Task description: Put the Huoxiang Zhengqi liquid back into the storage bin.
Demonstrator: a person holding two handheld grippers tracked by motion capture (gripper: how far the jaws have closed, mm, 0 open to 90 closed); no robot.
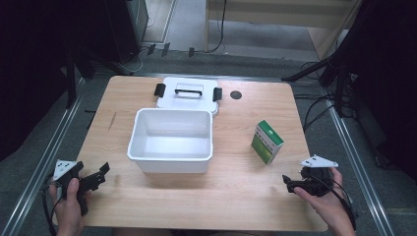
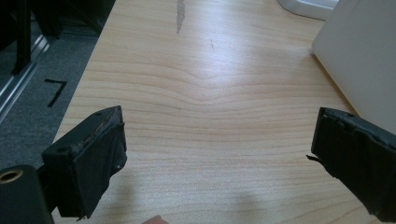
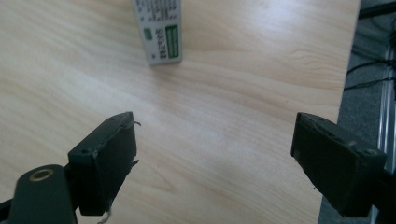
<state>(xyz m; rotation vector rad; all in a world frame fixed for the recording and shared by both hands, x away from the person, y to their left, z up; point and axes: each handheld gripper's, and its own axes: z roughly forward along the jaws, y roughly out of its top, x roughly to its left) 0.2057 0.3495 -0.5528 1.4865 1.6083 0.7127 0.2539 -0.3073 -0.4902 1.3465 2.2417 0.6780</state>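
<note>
A white open bin (image 1: pixel 170 139) stands mid-table, and its wall (image 2: pixel 364 56) shows in the left gripper view. Its white lid (image 1: pixel 188 94) with a black handle lies flat behind it. A green and white carton (image 1: pixel 267 141) stands to the right of the bin; its lower end (image 3: pixel 159 35) shows at the top of the right gripper view. My left gripper (image 1: pixel 101 176) rests open near the front left corner, nothing between its jaws. My right gripper (image 1: pixel 288 184) is open too, near the front right edge, below the carton and apart from it.
The wooden table (image 1: pixel 236 196) has a dark round hole (image 1: pixel 236 95) at the back. Metal rails run along both sides on the grey floor. Cables and black stands crowd the right side beyond the table edge.
</note>
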